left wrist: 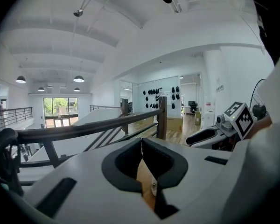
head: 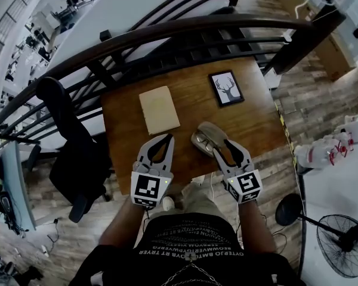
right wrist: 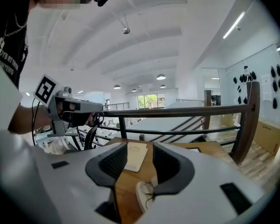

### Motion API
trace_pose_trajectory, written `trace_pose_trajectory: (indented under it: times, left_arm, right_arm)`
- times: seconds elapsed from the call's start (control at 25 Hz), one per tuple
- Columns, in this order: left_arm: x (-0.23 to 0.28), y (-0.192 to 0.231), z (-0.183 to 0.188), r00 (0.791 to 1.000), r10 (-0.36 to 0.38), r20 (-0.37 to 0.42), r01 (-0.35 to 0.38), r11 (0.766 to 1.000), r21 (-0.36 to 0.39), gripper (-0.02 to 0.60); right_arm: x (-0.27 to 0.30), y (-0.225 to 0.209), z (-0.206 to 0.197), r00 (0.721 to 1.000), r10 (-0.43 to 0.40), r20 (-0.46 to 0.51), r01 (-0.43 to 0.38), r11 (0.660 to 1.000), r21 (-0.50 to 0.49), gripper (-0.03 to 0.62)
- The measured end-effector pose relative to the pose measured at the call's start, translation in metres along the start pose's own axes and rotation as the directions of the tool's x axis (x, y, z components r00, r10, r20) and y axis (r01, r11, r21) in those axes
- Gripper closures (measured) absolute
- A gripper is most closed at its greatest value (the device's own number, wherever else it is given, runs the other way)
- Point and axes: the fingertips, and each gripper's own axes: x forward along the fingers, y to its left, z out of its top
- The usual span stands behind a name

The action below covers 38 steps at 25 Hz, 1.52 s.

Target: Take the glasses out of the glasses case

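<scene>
A beige glasses case (head: 204,137) lies open on the wooden table (head: 256,124), near its front edge. Thin-rimmed glasses (head: 207,143) rest inside it. My right gripper (head: 222,145) hovers open just at the case's near right side. In the right gripper view the case (right wrist: 141,196) and the glasses' wire rim (right wrist: 148,188) show low between the jaws, under the right pad. My left gripper (head: 168,138) is shut and empty, to the left of the case and clear of it. In the left gripper view its pads (left wrist: 141,142) meet, aimed over the railing.
A beige notebook (head: 159,109) lies at the table's back left, and a framed deer picture (head: 226,88) at the back right. A dark railing (head: 167,31) runs behind the table. A black chair (head: 71,142) stands to the left, a fan (head: 343,243) at lower right.
</scene>
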Motion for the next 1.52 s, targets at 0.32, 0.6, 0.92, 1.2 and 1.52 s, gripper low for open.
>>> trace_pose_trajectory:
  times: [0.32, 0.6, 0.92, 1.2, 1.52]
  left_arm:
    - [0.015, 0.012, -0.014, 0.999, 0.019, -0.027, -0.02, 1.0, -0.021, 0.552]
    - [0.028, 0.012, -0.031, 0.998, 0.014, -0.056, -0.017, 0.999, -0.04, 0.552]
    - [0.039, 0.015, -0.049, 0.996, 0.022, -0.082, -0.027, 0.998, -0.064, 0.552]
    - [0.048, 0.011, -0.071, 0.993, 0.021, -0.117, -0.03, 0.996, -0.082, 0.552]
    - [0.057, 0.008, -0.082, 0.992, 0.017, -0.125, -0.028, 0.996, -0.087, 0.552]
  right_arm:
    - [0.029, -0.009, -0.042, 0.996, 0.027, -0.086, -0.026, 1.0, 0.016, 0.436]
    - [0.049, -0.018, -0.081, 0.987, 0.038, -0.157, -0.032, 0.999, 0.044, 0.436]
    - [0.07, -0.025, -0.12, 0.973, 0.073, -0.22, -0.063, 0.997, 0.051, 0.435]
    - [0.088, -0.033, -0.161, 0.953, 0.1, -0.287, -0.084, 0.994, 0.067, 0.435]
    - [0.107, -0.046, -0.198, 0.933, 0.119, -0.339, -0.096, 0.992, 0.086, 0.436]
